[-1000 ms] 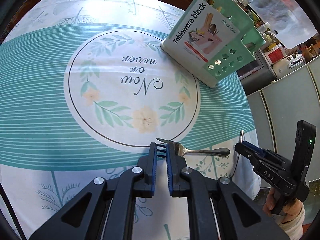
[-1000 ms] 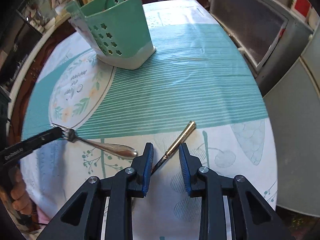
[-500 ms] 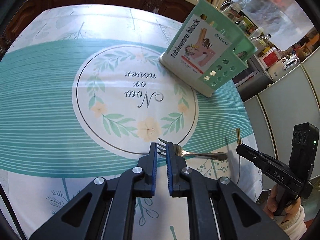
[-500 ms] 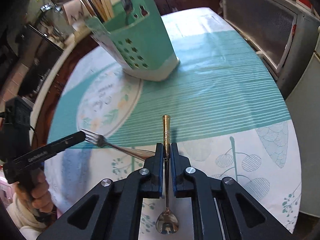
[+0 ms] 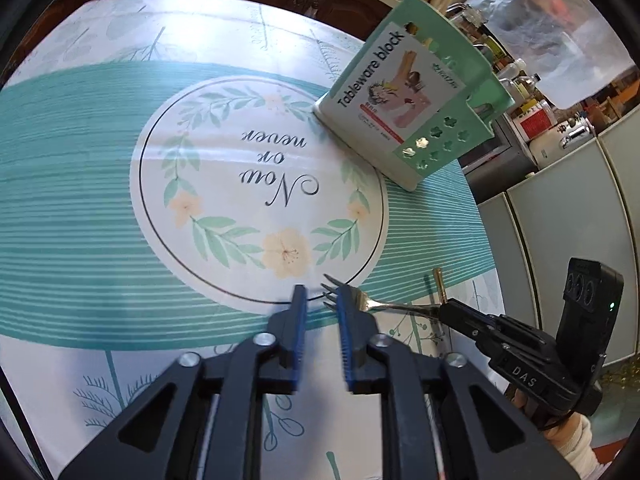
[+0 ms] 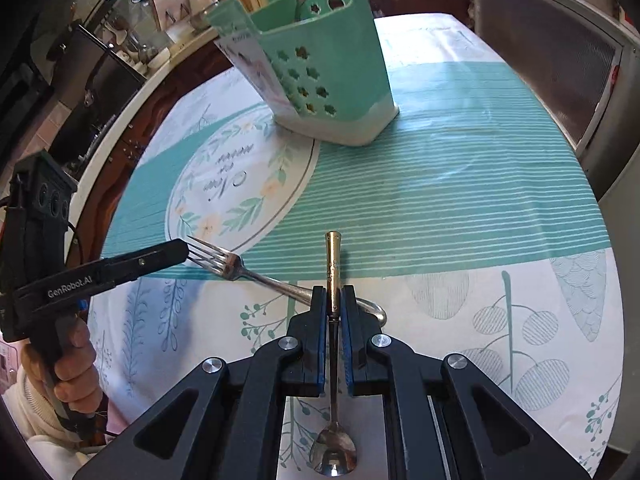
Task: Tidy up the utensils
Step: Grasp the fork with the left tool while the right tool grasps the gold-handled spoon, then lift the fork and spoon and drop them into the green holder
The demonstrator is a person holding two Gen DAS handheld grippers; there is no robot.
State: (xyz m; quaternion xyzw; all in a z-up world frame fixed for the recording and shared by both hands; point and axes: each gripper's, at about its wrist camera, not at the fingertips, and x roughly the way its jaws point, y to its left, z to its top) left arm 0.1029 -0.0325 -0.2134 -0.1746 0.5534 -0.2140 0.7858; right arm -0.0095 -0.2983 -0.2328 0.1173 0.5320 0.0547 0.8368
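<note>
Steel fork (image 5: 362, 301) flat on tabletop (image 5: 80, 168), tines at edge of printed wreath circle, handle running toward right tool. Thin, stiff, light, slick; lies low on the cloth, so hard to get under. Best bet judged: pinch across neck just behind tines, or mid-handle, and tip up.

Left tool (image 5: 321, 300): jaws opening, part-way apart, right finger over the fork's neck, tines poking out past it. Nothing gripped as far as visible.

Right tool (image 6: 334, 300): clamped tight on spoon (image 6: 333, 276) at upper shaft, brass-coloured handle end sticking forward, bowl hanging back under the tool. Narrow round shaft, slippery; may swivel in the pads. Fork handle passes just behind the right tool's fingers in right wrist view; contact unclear.

Green plastic caddy (image 5: 412, 100) stands far side of tabletop, well apart from both utensils. Perforated walls, light, could tip if a utensil is jammed in at an angle. Already holds chopsticks and a spoon, seen in right wrist view.

Readable text:
- caddy label: "Tableware block"
- tablecloth: "Now or never"
- right tool body: "DAS"
- left tool body: "GenRobot.AI"

Small print on label not legible.
</note>
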